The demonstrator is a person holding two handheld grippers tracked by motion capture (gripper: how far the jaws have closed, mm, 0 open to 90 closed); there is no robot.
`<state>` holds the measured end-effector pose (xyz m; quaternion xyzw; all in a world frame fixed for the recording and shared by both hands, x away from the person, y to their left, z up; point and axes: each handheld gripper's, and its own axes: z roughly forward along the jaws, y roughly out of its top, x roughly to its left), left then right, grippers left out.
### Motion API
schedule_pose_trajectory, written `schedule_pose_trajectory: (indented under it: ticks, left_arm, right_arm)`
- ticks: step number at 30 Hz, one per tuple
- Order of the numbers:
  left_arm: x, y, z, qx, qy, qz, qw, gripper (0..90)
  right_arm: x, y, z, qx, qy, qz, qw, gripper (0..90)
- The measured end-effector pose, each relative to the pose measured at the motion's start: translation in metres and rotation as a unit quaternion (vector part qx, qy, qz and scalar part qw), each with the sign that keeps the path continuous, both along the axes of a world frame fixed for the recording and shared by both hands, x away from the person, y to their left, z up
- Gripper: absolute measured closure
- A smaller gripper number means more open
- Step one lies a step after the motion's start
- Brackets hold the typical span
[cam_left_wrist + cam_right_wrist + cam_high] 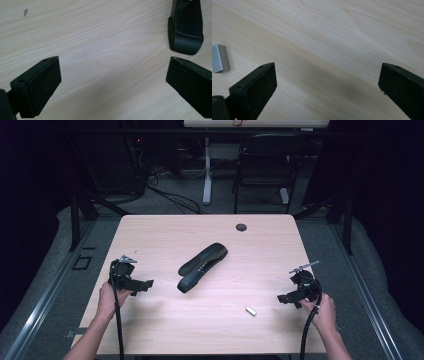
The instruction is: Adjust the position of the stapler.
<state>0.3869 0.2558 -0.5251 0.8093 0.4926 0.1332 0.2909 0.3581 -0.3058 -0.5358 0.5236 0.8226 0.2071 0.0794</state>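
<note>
Stapler mid-tabletop, staple strip near right: both untouched. Left claw, right claw gaped empty; loading remained undone.

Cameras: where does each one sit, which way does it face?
High view: above the person's side, looking forward and down on the table; both forearms, left gripper and right gripper come in from below.
Left gripper view: rides the left gripper, looks down at the tabletop; open jaws, stapler end top right.
Right gripper view: rides the right gripper; open jaws, staple strip at left.
Shared: stapler in high and left; staple strip in high and right.
</note>
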Motion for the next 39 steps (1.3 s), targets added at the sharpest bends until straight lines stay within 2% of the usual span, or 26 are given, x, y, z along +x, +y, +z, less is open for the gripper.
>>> schedule_pose_trajectory:
  ticks: [10,17,23,24,27,28,30,31,36,39]
  left_arm:
    - [-0.001,-0.008,0.009,-0.013,-0.011,-0.014,0.9998,0.0]
    - [-0.002,-0.024,0.014,-0.016,-0.022,-0.029,0.9992,0.0]
    - [-0.002,-0.035,0.020,-0.040,-0.021,-0.036,0.9983,0.0]
    - [-0.002,-0.040,0.022,-0.042,-0.026,-0.039,0.9980,0.0]
    - [-0.003,-0.045,0.023,-0.045,-0.034,-0.040,0.9976,0.0]
    - [-0.003,-0.047,0.024,-0.045,-0.036,-0.042,0.9974,0.0]
    - [-0.002,-0.051,0.025,-0.047,-0.038,-0.045,0.9971,0.0]
    - [-0.002,-0.053,0.025,-0.048,-0.038,-0.047,0.9970,0.0]
    - [0.002,-0.064,0.028,-0.057,-0.042,-0.054,0.9960,0.0]
    - [0.003,-0.068,0.028,-0.054,-0.043,-0.062,0.9957,0.0]
  right_arm:
    - [0.002,0.002,-0.001,-0.015,0.006,0.006,0.9999,1.8]
    - [0.003,0.004,-0.002,-0.014,0.009,0.009,0.9998,2.0]
    - [0.003,0.004,-0.003,-0.017,0.012,0.007,0.9997,2.1]
    - [0.003,0.004,-0.003,-0.017,0.013,0.007,0.9997,2.1]
    - [0.003,0.004,-0.003,-0.020,0.011,0.008,0.9997,2.2]
    - [0.003,0.005,-0.004,-0.013,0.012,0.007,0.9998,2.2]
    - [0.004,0.005,-0.004,-0.015,0.011,0.005,0.9998,2.2]
    - [0.004,0.005,-0.004,-0.016,0.021,0.011,0.9996,2.2]
    - [0.005,0.005,-0.005,-0.018,0.019,0.010,0.9996,2.4]
    - [0.005,0.005,-0.005,-0.017,0.020,0.010,0.9996,2.4]
